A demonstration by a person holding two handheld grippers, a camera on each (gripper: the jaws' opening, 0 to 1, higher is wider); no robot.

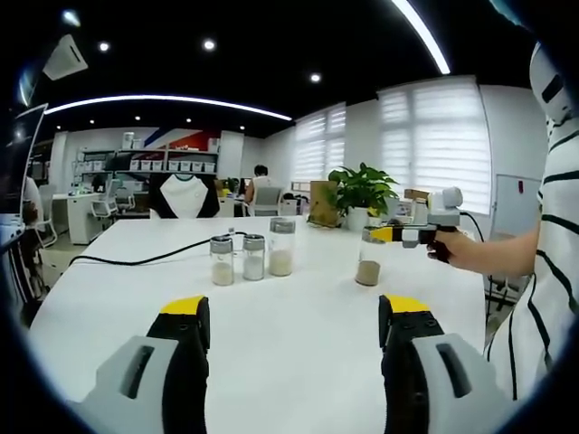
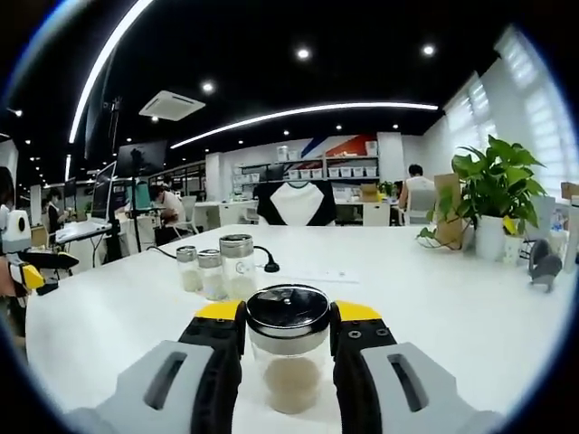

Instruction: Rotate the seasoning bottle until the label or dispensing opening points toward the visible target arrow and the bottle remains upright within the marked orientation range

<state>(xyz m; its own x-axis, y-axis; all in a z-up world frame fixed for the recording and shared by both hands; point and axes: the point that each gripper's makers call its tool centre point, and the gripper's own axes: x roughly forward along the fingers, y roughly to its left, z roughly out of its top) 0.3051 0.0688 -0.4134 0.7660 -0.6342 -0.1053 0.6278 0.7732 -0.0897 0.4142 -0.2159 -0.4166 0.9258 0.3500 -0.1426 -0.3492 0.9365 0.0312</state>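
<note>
Right gripper (image 2: pixel 288 339): our yellow-tipped jaws hug the seasoning bottle (image 2: pixel 289 357), one on each side.
Bottle: it stands straight up on the white table (image 2: pixel 434 298), at 6 o'clock in the right gripper view.
Left gripper (image 1: pixel 294 330): wide apart, holding nothing.
Other shakers (image 2: pixel 215 267): three together at 11 o'clock.
Done: we have the bottle.
Left: turning it; we see no arrow.

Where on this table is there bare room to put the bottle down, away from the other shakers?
The widest bare patch lies between the left hand-held gripper and the three shakers. Another lies between the held bottle and the potted plant. It is crowded around the shakers and the black cable, and along the far edge by the plant.
</note>
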